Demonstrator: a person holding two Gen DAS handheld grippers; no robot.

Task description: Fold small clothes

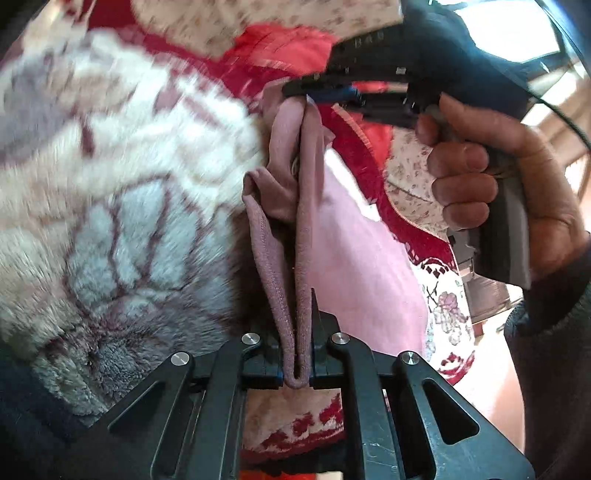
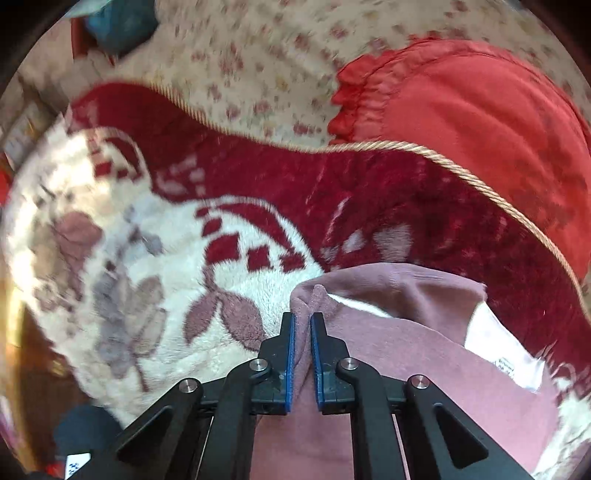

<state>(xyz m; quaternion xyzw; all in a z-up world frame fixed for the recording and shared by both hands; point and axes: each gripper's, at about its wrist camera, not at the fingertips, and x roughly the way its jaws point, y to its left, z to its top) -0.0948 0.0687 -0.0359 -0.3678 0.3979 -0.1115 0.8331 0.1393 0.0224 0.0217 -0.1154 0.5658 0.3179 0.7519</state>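
While the left tool (image 1: 295, 350) pinched the mauve garment (image 1: 284, 221), the right tool (image 2: 302, 332) clamped its other edge above the blanket (image 2: 155, 236).

Bed cover: plush blanket (image 2: 147, 266), cream with dark red border and mauve flowers.
Beneath: floral-print sheet (image 2: 258, 66), red frilled pillow (image 2: 480, 122).
Light: daylight from bright window (image 1: 517, 29), upper right.

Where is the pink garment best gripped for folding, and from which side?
By its stitched edge, from above. Both tongs, left and right, already pinch the pink garment there; the cloth hangs bunched between them over the blanket, so separate edge grips could spread it.
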